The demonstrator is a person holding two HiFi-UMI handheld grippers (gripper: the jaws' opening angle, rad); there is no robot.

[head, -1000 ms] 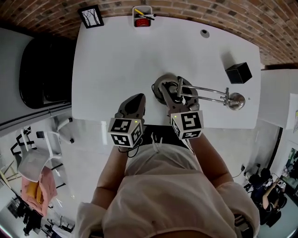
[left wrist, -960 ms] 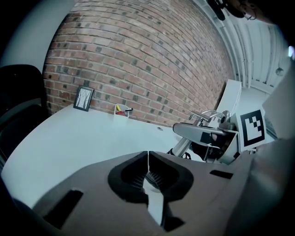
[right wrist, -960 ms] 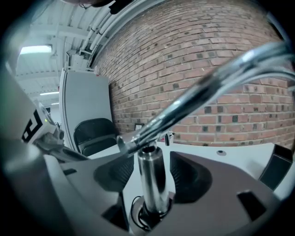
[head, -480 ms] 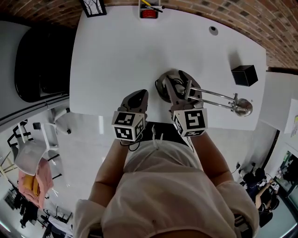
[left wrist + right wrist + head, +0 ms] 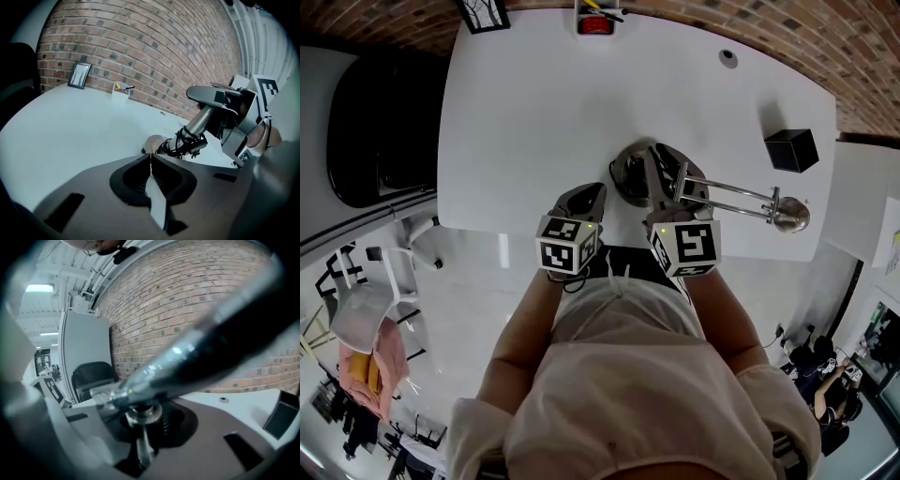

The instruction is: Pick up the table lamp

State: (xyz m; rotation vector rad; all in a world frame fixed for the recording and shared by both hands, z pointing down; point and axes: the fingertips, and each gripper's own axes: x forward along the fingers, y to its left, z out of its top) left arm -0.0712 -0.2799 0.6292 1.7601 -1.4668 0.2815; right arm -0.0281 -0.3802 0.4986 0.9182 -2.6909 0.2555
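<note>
Grip: your right hand-held gripper (image 5: 664,192) has just been closing and pinches the lower stem of the silver metal table lamp (image 5: 727,200). Your left hand-held gripper (image 5: 579,202), pressed together and empty, sits just left of its base. Probably bottom-heavy, rigid, slick: hold low.

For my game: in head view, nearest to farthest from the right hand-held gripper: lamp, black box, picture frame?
1. table lamp: right hand-held gripper has just been closing its jaws on it.
2. black box: right side.
3. picture frame: far left.
</note>
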